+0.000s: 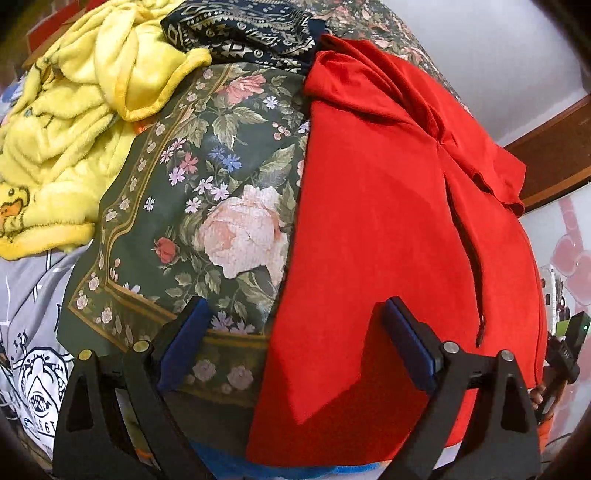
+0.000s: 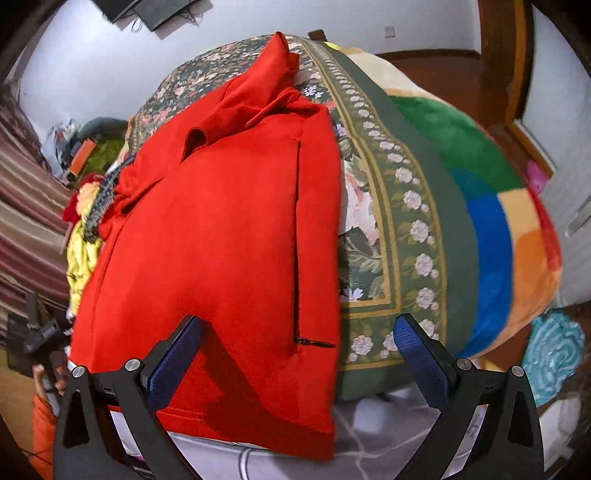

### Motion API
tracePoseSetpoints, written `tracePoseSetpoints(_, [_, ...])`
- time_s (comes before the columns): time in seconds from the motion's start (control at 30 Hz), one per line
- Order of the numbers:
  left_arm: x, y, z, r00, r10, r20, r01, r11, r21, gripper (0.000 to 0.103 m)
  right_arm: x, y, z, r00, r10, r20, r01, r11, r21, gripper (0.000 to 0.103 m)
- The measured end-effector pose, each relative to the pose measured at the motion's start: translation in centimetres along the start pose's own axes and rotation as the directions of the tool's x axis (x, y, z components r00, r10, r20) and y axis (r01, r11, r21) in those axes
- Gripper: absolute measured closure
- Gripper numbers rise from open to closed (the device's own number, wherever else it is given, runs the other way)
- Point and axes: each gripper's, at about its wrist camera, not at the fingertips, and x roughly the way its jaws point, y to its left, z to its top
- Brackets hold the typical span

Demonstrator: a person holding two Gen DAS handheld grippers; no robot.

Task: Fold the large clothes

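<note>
A large red hooded garment [image 1: 388,229] lies flat along a dark green floral cloth [image 1: 177,206], hood at the far end and a dark zip pocket [image 2: 297,243] on its side. My left gripper [image 1: 295,332] hovers open above its near left hem, nothing between the blue pads [image 1: 184,343]. In the right wrist view the same red garment [image 2: 214,258] fills the middle. My right gripper [image 2: 295,347] stands open over its near right edge, one pad [image 2: 173,362] above red fabric, the other over the floral border [image 2: 406,229].
A yellow fleece blanket [image 1: 70,122] and a dark patterned scarf [image 1: 240,33] lie at the far left. A grey printed sheet [image 1: 33,314] is at the near left. A rainbow blanket [image 2: 491,221] lies right of the floral cloth. A hand [image 2: 48,376] holds the other gripper's handle.
</note>
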Motion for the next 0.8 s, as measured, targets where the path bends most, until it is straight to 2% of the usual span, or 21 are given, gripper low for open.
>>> tracePoseSetpoints(0.1, [-0.1,-0.8,-0.4,0.998,-0.056,-0.005,0.056,0.998,0.003,0.008,0.3,-0.2,-0.3,1.000,0.023,-0.006,-0.023,0.999,0.043,0.002])
tracePoseSetpoints(0.17, [-0.2,-1.4,-0.5,0.996,-0.090,-0.013,0.090,0.996,0.025,0.008,0.2,-0.1,-0.3,0.999,0.038,-0.005,-0.038,0.998,0.045,0.007])
tracePoseSetpoints(0.23, [-0.1,-2.1,-0.3,0.994,-0.105,-0.012,0.105,0.993,0.047,0.010,0.0,0.1,-0.4,0.997,0.074,-0.002,-0.074,0.997,0.036,0.024])
tracePoseSetpoints(0.33, [-0.4,-3.5,-0.4,0.989,-0.151,0.000,0.150,0.986,0.079,0.032,-0.5,1.1,-0.3,0.995,0.102,0.007,-0.102,0.995,0.007,0.049])
tracePoseSetpoints(0.37, [-0.5,-3.8,-0.4,0.985,-0.173,0.000,0.172,0.982,0.084,0.047,-0.6,1.4,-0.3,0.995,0.100,0.013,-0.100,0.995,-0.006,0.055])
tracePoseSetpoints(0.43, [-0.7,-4.5,-0.2,0.983,-0.184,0.007,0.183,0.978,0.099,0.062,-0.9,2.1,0.0,0.993,0.113,0.031,-0.112,0.993,-0.034,0.079])
tracePoseSetpoints(0.5, [-0.9,-4.9,0.1,0.983,-0.181,0.013,0.178,0.977,0.115,0.089,-1.3,2.8,0.4,0.992,0.114,0.051,-0.111,0.992,-0.055,0.089])
tracePoseSetpoints(0.57, [-1.2,-5.5,0.5,0.988,-0.151,0.033,0.146,0.980,0.133,0.097,-1.6,3.5,1.1,0.991,0.111,0.076,-0.105,0.991,-0.082,0.090])
tracePoseSetpoints(0.63, [-2.1,-6.1,1.0,0.988,-0.137,0.066,0.126,0.980,0.153,0.098,-2.0,4.4,1.8,0.989,0.112,0.099,-0.101,0.989,-0.108,0.090])
tracePoseSetpoints(0.8, [-5.0,-7.8,3.5,0.973,-0.173,0.154,0.141,0.969,0.201,0.098,-2.9,7.0,4.9,0.981,0.143,0.130,-0.114,0.972,-0.207,0.091])
